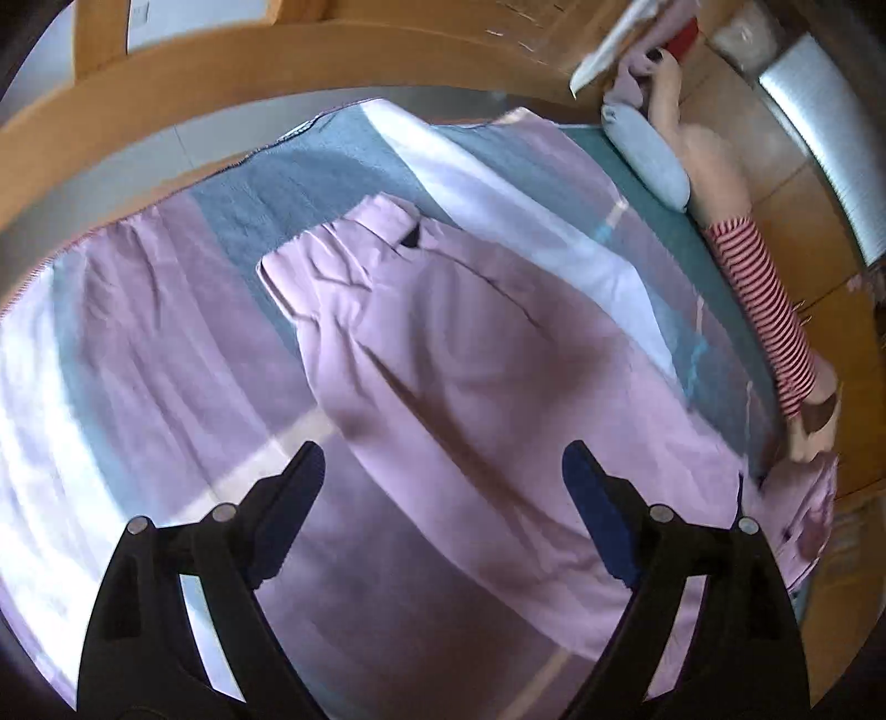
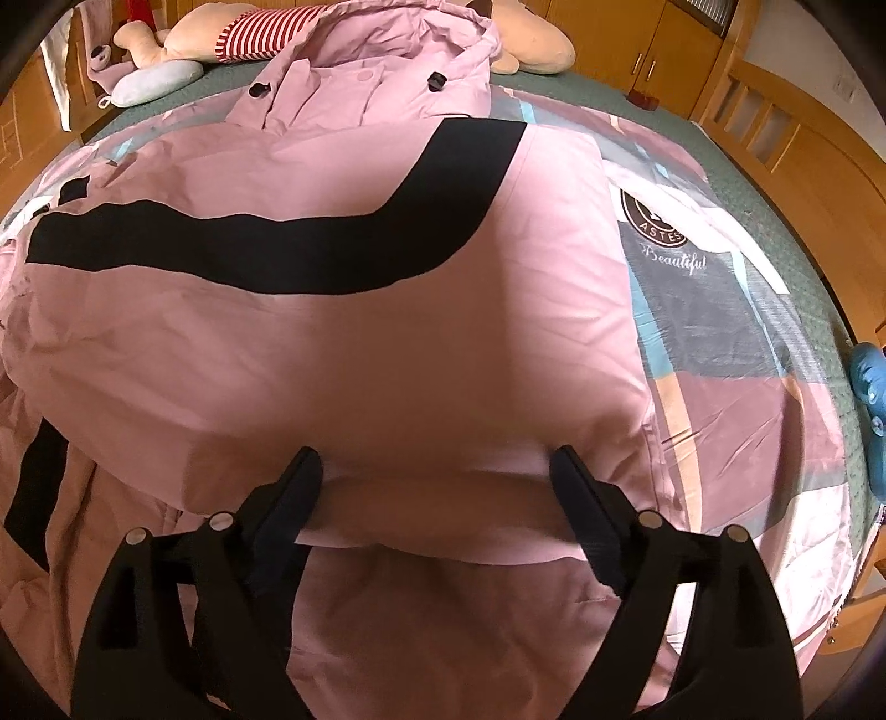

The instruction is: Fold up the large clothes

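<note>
A large pink padded coat (image 2: 354,354) with a wide black stripe (image 2: 310,249) lies spread on a bed; its hood (image 2: 387,66) points to the far end. My right gripper (image 2: 437,471) is open, its jaws wide apart just over a rolled fold of the coat's near edge, and grips nothing. In the left wrist view a pink sleeve or side of the coat (image 1: 443,343) stretches away across the quilt. My left gripper (image 1: 443,471) is open and empty above that pink cloth.
The bed has a patchwork quilt (image 2: 720,310) over a green cover (image 2: 764,183). A plush toy in a striped top (image 2: 249,33) and a grey pillow (image 2: 155,77) lie at the head. Wooden bed rails (image 2: 775,122) and cupboards stand around. A blue object (image 2: 869,376) is at the right edge.
</note>
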Motion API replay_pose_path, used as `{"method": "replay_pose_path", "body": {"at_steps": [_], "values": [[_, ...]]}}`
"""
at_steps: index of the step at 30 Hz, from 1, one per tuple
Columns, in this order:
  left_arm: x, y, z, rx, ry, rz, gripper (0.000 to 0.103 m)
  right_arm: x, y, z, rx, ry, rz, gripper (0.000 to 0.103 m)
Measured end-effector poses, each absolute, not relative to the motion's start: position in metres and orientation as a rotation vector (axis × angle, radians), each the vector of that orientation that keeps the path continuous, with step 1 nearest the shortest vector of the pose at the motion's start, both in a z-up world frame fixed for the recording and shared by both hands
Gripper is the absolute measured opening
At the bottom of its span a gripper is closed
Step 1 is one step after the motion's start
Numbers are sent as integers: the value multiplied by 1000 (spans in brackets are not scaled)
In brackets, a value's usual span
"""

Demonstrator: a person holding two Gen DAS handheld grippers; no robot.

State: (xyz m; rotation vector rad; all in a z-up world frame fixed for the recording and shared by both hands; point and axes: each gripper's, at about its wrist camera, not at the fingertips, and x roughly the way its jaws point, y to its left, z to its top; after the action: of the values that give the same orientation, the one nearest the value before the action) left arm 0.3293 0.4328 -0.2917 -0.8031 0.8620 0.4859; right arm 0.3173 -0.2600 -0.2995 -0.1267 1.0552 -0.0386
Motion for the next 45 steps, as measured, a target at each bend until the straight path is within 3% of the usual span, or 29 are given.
{"method": "replay_pose_path", "body": {"at_steps": [2, 4, 5, 6, 8, 14, 18, 22, 26, 29, 31, 32, 33, 37, 45], "values": [[332, 441, -308, -859, 855, 473, 88, 317, -260, -300, -129, 1052, -39, 86], [337, 446, -323, -907, 871, 439, 72, 317, -261, -300, -129, 1050, -38, 87], [339, 446, -326, -887, 874, 462, 58, 318, -261, -301, -128, 1049, -38, 87], [342, 444, -323, -847, 871, 473, 32, 318, -261, -301, -129, 1050, -38, 87], [345, 445, -319, -877, 854, 410, 10, 318, -261, -301, -130, 1050, -39, 88], [332, 416, -240, -886, 611, 245, 6, 318, -260, -301, -133, 1053, -42, 88], [333, 336, -182, -829, 527, -58, 6, 319, -261, -299, -117, 1057, -49, 88], [333, 224, -158, -666, 555, -351, 6, 320, -264, -298, -82, 1060, -52, 88], [331, 83, -186, -413, 766, -644, 6, 318, -272, -294, -30, 1054, -50, 88], [324, 18, -216, -254, 929, -709, 11, 315, -295, -283, 120, 1019, -73, 88], [315, -3, -227, -135, 996, -690, 29, 309, -326, -273, 311, 978, -92, 88], [310, -12, -227, -56, 1005, -684, 73, 306, -338, -272, 377, 971, -107, 88], [311, -10, -223, -37, 980, -676, 100, 302, -352, -271, 467, 959, -111, 88], [318, 15, -194, -50, 855, -628, 101, 295, -386, -275, 762, 937, 6, 88], [353, 94, -218, -195, 916, -220, 100, 301, -299, -287, 570, 1144, 354, 88]]}}
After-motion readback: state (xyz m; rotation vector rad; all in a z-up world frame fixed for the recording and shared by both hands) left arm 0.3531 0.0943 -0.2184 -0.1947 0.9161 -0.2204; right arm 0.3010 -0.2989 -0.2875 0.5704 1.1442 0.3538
